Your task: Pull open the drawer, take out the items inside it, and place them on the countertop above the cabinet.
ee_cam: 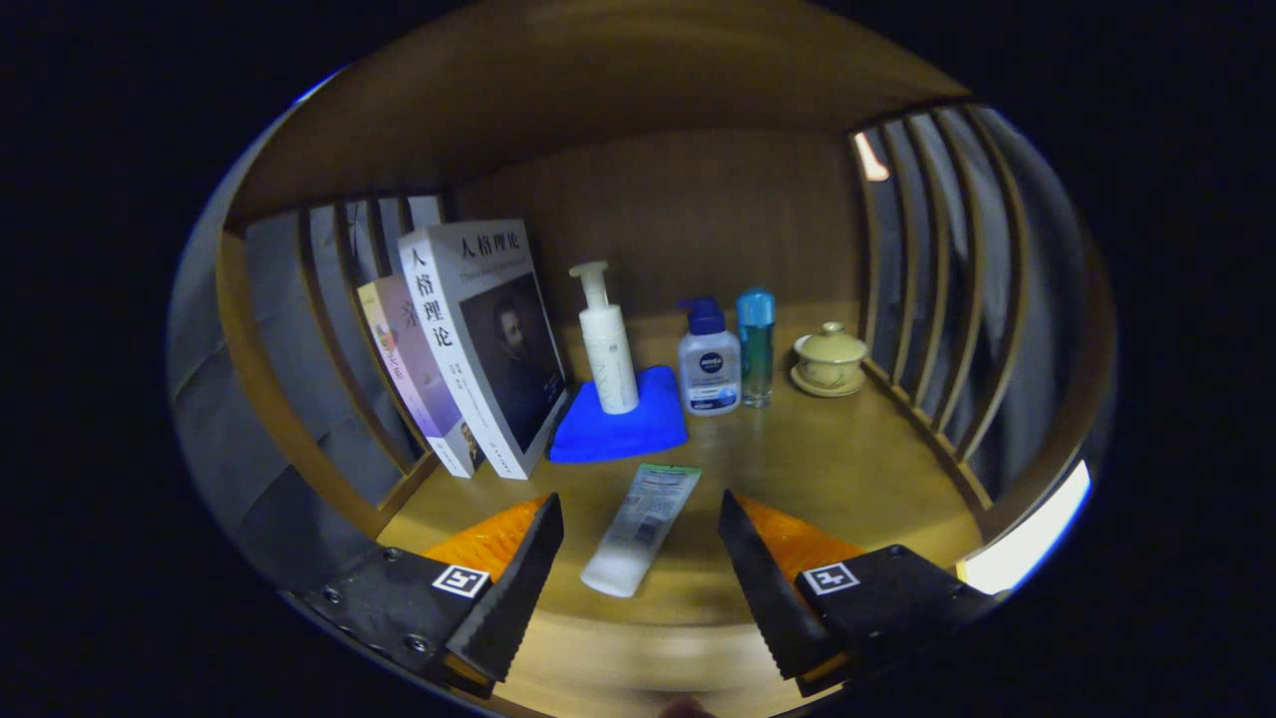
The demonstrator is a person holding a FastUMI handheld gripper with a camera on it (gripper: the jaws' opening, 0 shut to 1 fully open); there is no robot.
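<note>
Fingers of your hand-held gripper stand spread and grip nothing; a tube lies flat on the surface between them, seemingly just set down; beyond stand pump bottles on and beside a blue cloth; whether the drawer holds more, you cannot tell.

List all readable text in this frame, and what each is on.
"人格理论": spine of the white book.
"人格理论": the same book's front cover; the line under it is too small.
Pastel book beside it: spine blurred.
Squat pump bottle, tall white bottle, tube: print too small to read.
Gripper, open with the tube between its fingers: square markers, no words.
</note>
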